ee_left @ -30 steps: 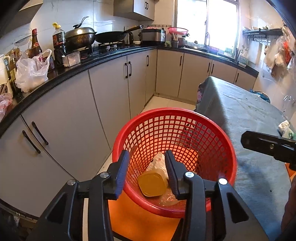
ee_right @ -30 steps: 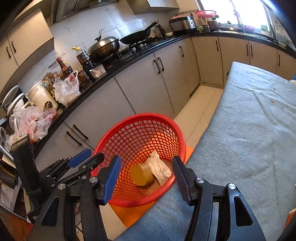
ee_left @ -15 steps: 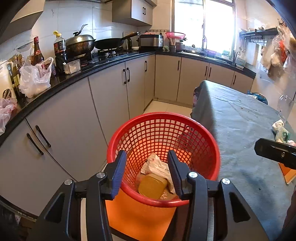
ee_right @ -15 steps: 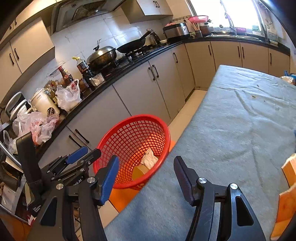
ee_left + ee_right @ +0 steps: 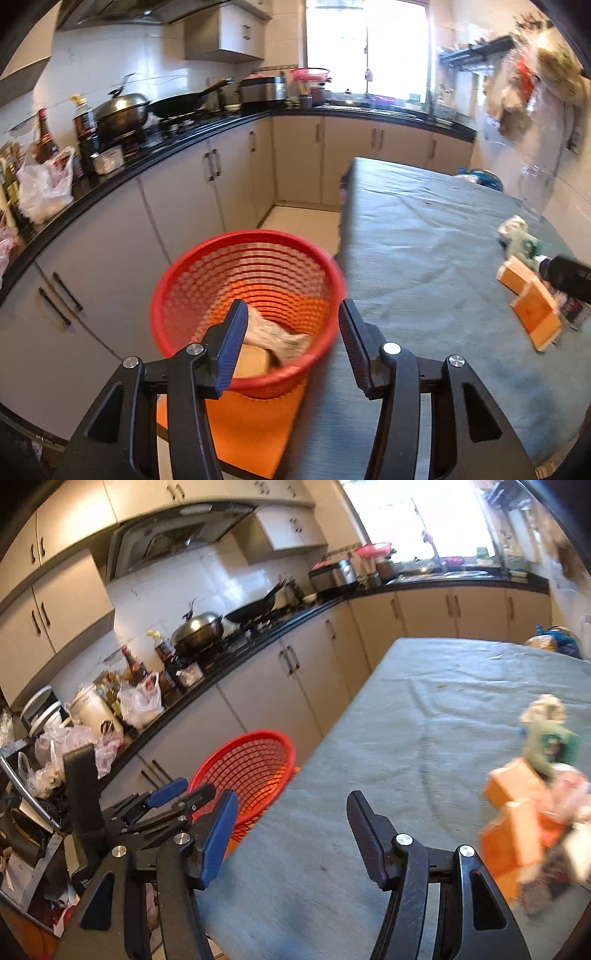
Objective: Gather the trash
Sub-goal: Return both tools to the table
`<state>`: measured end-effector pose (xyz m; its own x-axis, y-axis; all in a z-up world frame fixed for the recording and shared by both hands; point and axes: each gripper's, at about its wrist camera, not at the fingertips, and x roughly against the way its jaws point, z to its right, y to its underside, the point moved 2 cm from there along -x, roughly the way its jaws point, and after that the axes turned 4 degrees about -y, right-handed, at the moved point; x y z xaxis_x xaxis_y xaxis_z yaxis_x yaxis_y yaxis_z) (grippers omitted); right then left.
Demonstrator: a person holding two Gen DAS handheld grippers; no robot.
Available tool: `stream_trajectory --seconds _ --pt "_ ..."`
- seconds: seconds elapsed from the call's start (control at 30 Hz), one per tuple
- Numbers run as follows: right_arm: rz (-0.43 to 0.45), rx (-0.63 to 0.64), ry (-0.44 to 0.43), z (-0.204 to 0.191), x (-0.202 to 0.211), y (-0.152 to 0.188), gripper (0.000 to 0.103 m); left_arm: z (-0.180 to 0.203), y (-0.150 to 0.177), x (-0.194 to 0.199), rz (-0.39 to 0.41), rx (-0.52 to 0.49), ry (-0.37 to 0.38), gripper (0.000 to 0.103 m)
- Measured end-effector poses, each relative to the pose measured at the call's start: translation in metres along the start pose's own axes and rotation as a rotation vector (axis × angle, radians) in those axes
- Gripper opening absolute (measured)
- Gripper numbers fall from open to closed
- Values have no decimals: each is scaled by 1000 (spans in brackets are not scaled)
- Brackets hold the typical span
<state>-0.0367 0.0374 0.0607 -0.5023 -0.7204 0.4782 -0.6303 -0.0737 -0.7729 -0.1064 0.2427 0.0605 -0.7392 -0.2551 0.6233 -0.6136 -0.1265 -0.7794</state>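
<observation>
A red mesh basket [image 5: 207, 280] stands on an orange stool beside the table and holds a yellow lid [image 5: 251, 363] and crumpled white paper [image 5: 273, 336]; it also shows in the right wrist view [image 5: 255, 753]. My left gripper [image 5: 290, 339] is open and empty over the basket's near rim. My right gripper [image 5: 291, 830] is open and empty over the grey-clothed table [image 5: 424, 716]. Orange cartons [image 5: 517, 812] and a crumpled green-and-white wrapper [image 5: 546, 738] lie at the table's right; in the left wrist view they are the cartons [image 5: 532, 310] and wrapper [image 5: 517, 236].
A black counter [image 5: 122, 166] with a wok, bottles and plastic bags runs along the left over grey cabinets. The left gripper body [image 5: 122, 812] sits left of the right gripper. A clear glass jug [image 5: 535, 192] stands at the table's far right.
Both grippers have pulled back and swung right, away from the basket toward the table. The left jaws have opened wider. The trash pile on the table has come into view.
</observation>
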Motion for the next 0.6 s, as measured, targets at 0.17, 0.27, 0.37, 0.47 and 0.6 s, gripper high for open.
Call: stream_trajectory --seconds 0.17,0.27,0.37,0.47,0.6 --pt "94 -66 71 40 60 6 66 46 4 5 -13 -56 87 52" --pt "135 -107 132 64 89 11 66 74 7 5 -30 -91 140 52" --pt "149 -166 195 93 109 22 66 98 11 7 -38 -129 186 54" --pt "134 -200 246 115 114 33 66 119 17 10 -47 -166 220 55" --pt "109 -202 290 133 110 44 66 140 27 13 -66 -207 258 56"
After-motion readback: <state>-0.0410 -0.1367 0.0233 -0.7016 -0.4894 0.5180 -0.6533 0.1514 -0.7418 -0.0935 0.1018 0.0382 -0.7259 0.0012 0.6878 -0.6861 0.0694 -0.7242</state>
